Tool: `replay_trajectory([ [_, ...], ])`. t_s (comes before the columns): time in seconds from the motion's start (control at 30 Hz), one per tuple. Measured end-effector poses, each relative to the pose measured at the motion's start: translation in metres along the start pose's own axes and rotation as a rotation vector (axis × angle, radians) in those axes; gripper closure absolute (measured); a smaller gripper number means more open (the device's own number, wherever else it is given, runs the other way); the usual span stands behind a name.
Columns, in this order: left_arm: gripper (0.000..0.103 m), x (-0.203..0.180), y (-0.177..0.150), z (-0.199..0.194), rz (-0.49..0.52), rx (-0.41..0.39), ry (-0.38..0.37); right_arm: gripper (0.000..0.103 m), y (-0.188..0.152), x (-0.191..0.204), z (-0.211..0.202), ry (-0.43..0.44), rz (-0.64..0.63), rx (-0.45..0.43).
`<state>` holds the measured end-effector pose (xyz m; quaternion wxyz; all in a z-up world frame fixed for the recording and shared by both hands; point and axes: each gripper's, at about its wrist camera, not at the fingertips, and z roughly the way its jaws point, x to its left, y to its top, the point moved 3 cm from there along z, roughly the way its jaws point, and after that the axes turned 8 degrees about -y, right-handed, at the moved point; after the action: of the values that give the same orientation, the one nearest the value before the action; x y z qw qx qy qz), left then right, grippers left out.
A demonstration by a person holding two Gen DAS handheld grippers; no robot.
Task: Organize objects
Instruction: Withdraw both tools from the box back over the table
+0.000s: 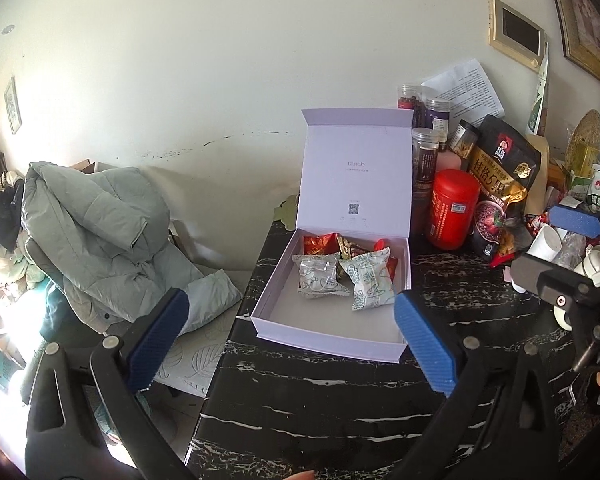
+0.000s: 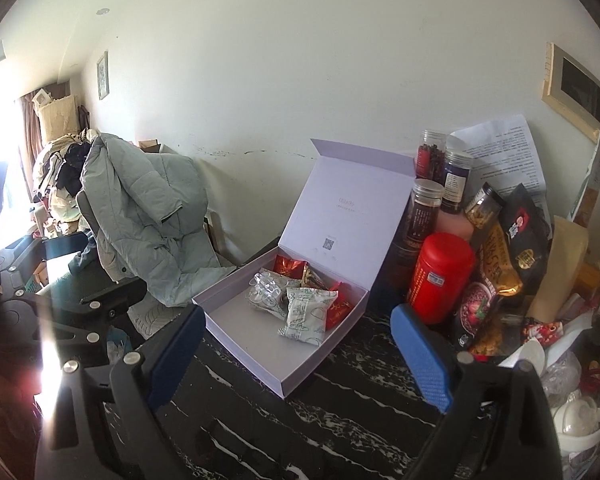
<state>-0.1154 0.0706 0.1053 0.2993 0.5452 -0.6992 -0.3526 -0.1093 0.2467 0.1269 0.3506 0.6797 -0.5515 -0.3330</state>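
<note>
While a grey coat (image 1: 100, 232) slumps over the chair on the left, the left gripper (image 1: 292, 332) hangs wide apart and empty. Mid-table (image 1: 340, 408) sits the box (image 1: 324, 332) (lid up, wrapped snacks (image 1: 364, 280) inside); the right gripper (image 2: 296, 356), apart too, holds nothing.

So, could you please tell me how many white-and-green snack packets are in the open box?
2: one packet nearest the box's front, another just left of it under something clear. More may be hidden.

A QR code (image 1: 353, 209) sits on the open white cardboard box's lid (image 1: 356, 168); the black-and-gold foil snack bag (image 1: 500, 176) right of centre shows "桂格5黑".
</note>
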Motion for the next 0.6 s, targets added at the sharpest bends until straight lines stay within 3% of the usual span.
replay_trajectory([
  [0.37, 0.000, -0.004, -0.044, -0.014, -0.033, 0.041, 0.004, 0.008, -0.047, 0.008, -0.011, -0.008, -0.013, 0.042],
  [0.5, 0.000, -0.002, -0.062, -0.016, -0.053, 0.046, 0.037, 0.008, -0.064, 0.012, -0.011, 0.032, -0.002, 0.068],
  [0.6, 0.000, -0.002, -0.073, -0.017, -0.070, 0.063, 0.011, 0.008, -0.074, 0.017, -0.010, 0.036, -0.016, 0.085],
])
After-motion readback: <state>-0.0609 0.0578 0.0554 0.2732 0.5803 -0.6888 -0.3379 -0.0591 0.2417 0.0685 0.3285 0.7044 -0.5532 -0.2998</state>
